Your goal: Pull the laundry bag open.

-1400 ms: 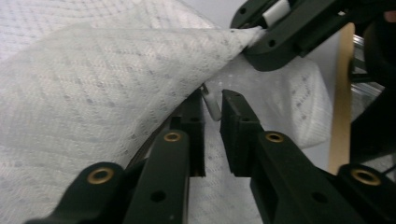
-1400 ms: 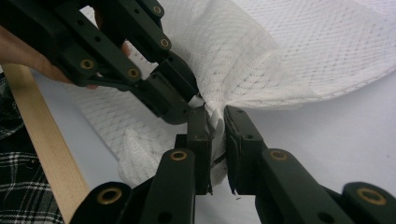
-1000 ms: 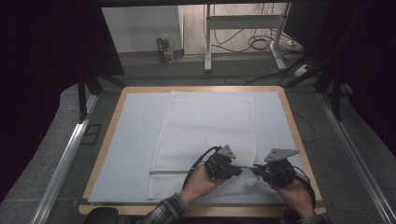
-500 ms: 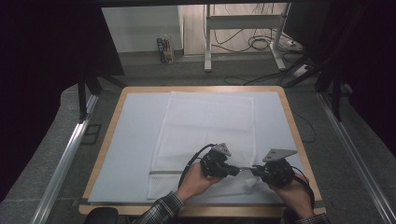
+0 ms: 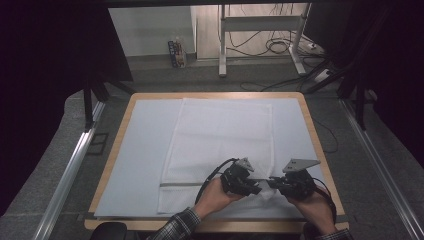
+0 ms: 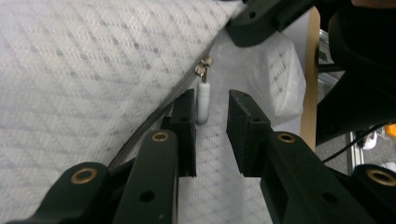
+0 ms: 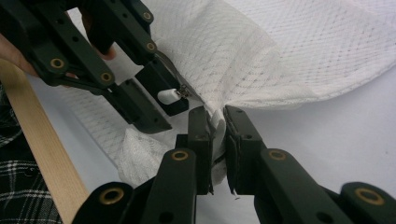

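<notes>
A white mesh bag (image 5: pixel 220 135) lies flat on the mat, its grey zipper (image 5: pixel 180 184) running along the near end. In the left gripper view my left gripper (image 6: pixel 211 126) is open, and the white zipper pull (image 6: pixel 202 100) hangs between its jaws close to the left one, below the metal slider (image 6: pixel 203 67). My right gripper (image 7: pixel 217 126) is shut on a bunched fold of the mesh fabric (image 7: pixel 217 122) just beyond the slider. From the high view the left gripper (image 5: pixel 256 190) and right gripper (image 5: pixel 274 183) meet tip to tip at the bag's near right corner.
A pale mat (image 5: pixel 145 145) covers the wooden-rimmed table (image 5: pixel 116 135). The near wooden edge (image 7: pixel 42 149) lies close behind both hands. Past the table's far edge stand a desk frame (image 5: pixel 222 40) and floor cables (image 5: pixel 280 47).
The left gripper has edged slightly right, toward the right gripper and the zipper pull. The right gripper has held still on the fabric.
</notes>
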A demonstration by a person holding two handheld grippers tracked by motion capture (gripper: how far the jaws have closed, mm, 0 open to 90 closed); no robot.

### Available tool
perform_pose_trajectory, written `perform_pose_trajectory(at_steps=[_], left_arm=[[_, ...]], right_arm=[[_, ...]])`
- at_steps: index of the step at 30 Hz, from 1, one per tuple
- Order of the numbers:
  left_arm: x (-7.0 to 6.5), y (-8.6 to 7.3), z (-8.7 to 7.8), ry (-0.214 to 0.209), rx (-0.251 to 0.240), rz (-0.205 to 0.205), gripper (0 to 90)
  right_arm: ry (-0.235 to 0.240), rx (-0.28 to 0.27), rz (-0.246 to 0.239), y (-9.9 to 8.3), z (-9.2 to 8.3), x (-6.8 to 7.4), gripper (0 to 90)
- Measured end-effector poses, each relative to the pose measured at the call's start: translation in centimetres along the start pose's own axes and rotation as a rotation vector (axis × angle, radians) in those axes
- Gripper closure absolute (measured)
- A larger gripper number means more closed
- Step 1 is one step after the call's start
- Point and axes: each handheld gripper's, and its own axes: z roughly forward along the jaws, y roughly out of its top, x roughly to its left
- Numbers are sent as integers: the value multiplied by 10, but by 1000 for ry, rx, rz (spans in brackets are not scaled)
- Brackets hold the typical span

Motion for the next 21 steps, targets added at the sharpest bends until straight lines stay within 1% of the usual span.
perform_pose_trajectory(at_steps=[3, 4, 5, 6, 8, 12, 14, 16, 17, 18, 21], left_arm=[[0, 1, 0, -1, -8, -6, 749], [0, 1, -1, 11, -17, -9, 838], [0, 1, -1, 11, -17, -9, 857], [3, 0, -2, -3, -22, -23, 863], [4, 0, -3, -10, -22, -25, 868], [5, -1, -5, -16, -9, -13, 871], [5, 0, -8, -11, -3, -3, 872], [5, 0, -9, -5, 5, 4, 873], [5, 0, -10, 5, 11, 8, 873], [5, 0, -12, 7, 15, 11, 873], [7, -2, -16, 16, 21, 11, 873]], right_arm=[[2, -2, 5, 0, -1, 0, 806], [4, -3, 5, 0, -1, 0, 806], [4, -3, 5, 0, -1, 0, 806], [2, -3, 4, 0, -1, 0, 806], [1, -2, -2, 0, 0, 0, 806], [-13, 15, -11, 0, 1, 1, 807], [-31, 26, -17, 1, 2, 3, 813], [-38, 32, -15, 1, 3, 4, 817], [-44, 37, -15, 1, 3, 3, 818], [-58, 42, -21, 0, 3, 3, 819], [-62, 45, -17, -1, 4, 2, 819]])
